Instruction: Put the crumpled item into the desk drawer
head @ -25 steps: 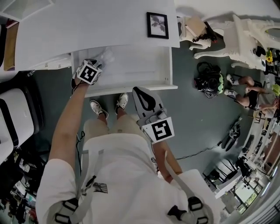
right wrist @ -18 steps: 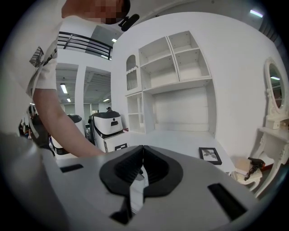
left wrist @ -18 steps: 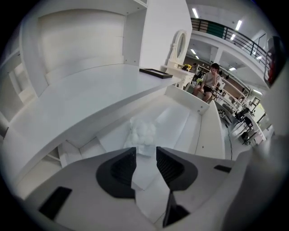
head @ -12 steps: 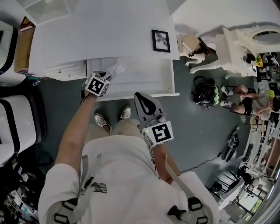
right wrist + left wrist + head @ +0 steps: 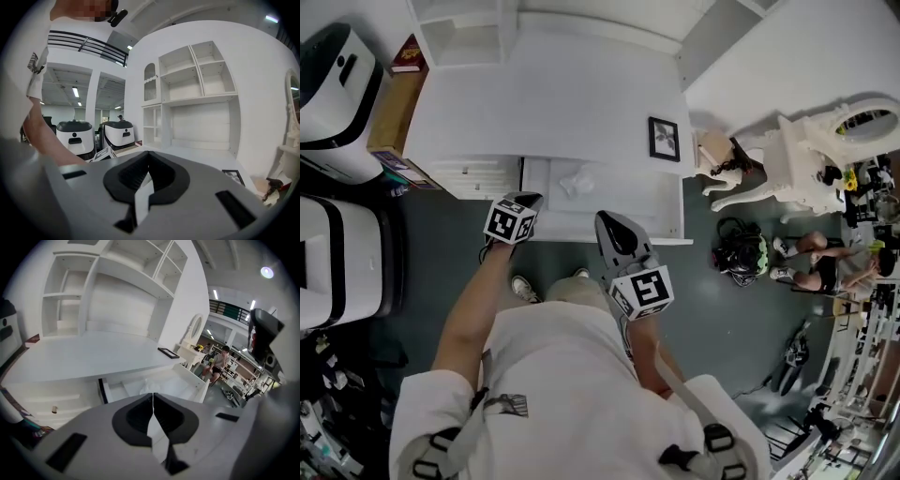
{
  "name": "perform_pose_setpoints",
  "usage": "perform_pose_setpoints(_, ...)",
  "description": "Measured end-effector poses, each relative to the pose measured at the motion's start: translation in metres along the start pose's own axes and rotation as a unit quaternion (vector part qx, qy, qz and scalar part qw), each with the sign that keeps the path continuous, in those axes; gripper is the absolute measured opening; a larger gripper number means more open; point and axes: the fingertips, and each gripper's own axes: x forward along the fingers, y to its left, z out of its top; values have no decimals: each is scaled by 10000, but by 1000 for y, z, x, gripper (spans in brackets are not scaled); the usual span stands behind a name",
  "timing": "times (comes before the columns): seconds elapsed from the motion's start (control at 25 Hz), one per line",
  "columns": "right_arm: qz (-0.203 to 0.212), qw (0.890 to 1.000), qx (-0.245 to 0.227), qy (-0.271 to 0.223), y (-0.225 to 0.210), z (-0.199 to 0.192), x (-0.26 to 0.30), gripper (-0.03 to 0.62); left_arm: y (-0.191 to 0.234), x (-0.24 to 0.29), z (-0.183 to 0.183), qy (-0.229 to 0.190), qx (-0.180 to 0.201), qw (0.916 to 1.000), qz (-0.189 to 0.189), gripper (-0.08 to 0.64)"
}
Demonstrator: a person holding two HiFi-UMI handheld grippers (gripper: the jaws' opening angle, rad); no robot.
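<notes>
Head view pictures were taken from steeply above: one desk drawer [image 5: 637, 202] was seen pulled open from under the white desk [image 5: 544, 112]. One crumpled item [image 5: 577, 181], white and thin, was found lying inside the drawer, near its back wall and left of its middle. Two grippers were counted. The left gripper [image 5: 528, 200] was held over the drawer's front left corner, apart from the crumpled item. In the left gripper view its jaws were shown pressed together after just having been closing, with nothing caught between them, and the item [image 5: 146, 386] was seen beyond their tips, inside the drawer [image 5: 201, 380]. The right gripper [image 5: 610, 221] was held over the drawer's front edge, near its middle; in the right gripper view its jaws were likewise found pressed together and empty. One framed picture [image 5: 664, 139] was laid flat on the desk top just behind the drawer's right end. Two white machines [image 5: 337, 103] [image 5: 337, 262] were placed well to the left of the drawer, and one seated person [image 5: 825, 267] was seen well to its right.
</notes>
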Motion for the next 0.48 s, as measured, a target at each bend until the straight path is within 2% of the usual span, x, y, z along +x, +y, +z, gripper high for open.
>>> perform_pose_setpoints(0.24, -24, 10000, -31, -76, 4, 8, 3, 11, 8, -51, 0, -646, -344, 9970, 262, 16)
perform_pose_setpoints(0.36, -45, 10000, -55, 17, -1, 7, 1, 11, 5, -71, 4, -871, -307, 9948, 432, 16)
perform_pose_setpoints(0.48, -69, 9999, -71, 70, -9, 8, -4, 11, 5, -89, 20, -1148, -114, 9909, 693, 17)
